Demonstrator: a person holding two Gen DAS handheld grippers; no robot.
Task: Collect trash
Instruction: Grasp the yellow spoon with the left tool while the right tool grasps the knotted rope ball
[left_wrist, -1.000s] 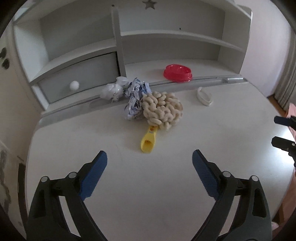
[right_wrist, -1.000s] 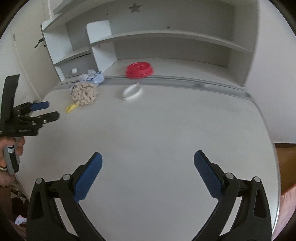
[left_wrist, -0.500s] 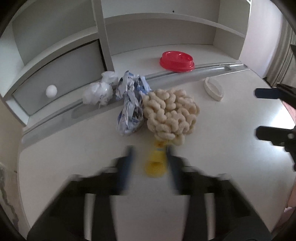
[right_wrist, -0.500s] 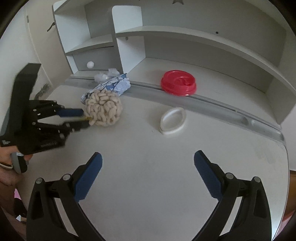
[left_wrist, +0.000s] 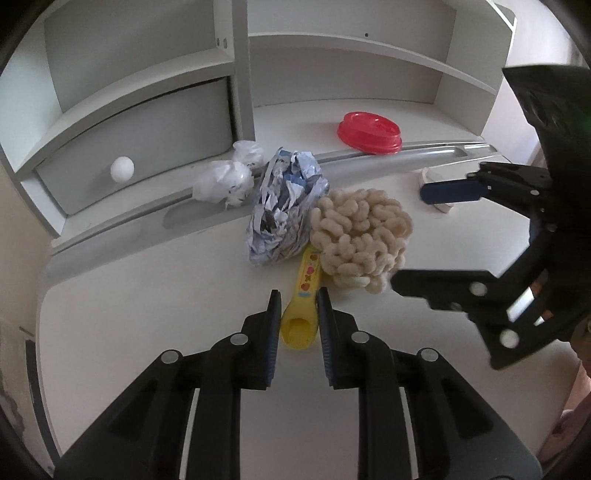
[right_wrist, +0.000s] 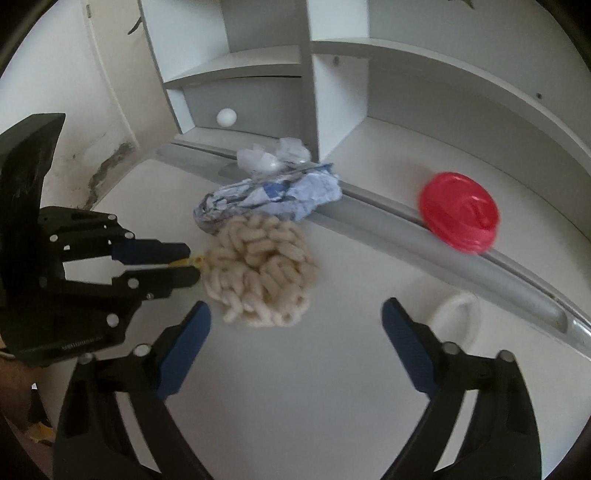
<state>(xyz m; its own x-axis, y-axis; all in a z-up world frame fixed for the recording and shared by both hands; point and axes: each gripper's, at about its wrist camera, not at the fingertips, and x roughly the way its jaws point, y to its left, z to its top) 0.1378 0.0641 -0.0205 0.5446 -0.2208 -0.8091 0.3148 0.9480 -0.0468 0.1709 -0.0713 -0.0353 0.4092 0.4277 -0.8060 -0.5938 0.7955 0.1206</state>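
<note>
Shelving (left_wrist: 332, 44) in white and grey, with a drawer (left_wrist: 147, 147) and round knob (left_wrist: 122, 168), is seen behind the white counter (left_wrist: 147, 314). A yellow handle (left_wrist: 303, 299) is laid on the counter with its long axis running away from the left gripper (left_wrist: 297, 314), its far end hidden under a cream mop head (left_wrist: 360, 240). The left jaws are closed on its near end. The right gripper (right_wrist: 295, 332) is held wide open, nothing between its jaws. Crumpled paper (left_wrist: 284, 206) is set just beside the mop head.
</note>
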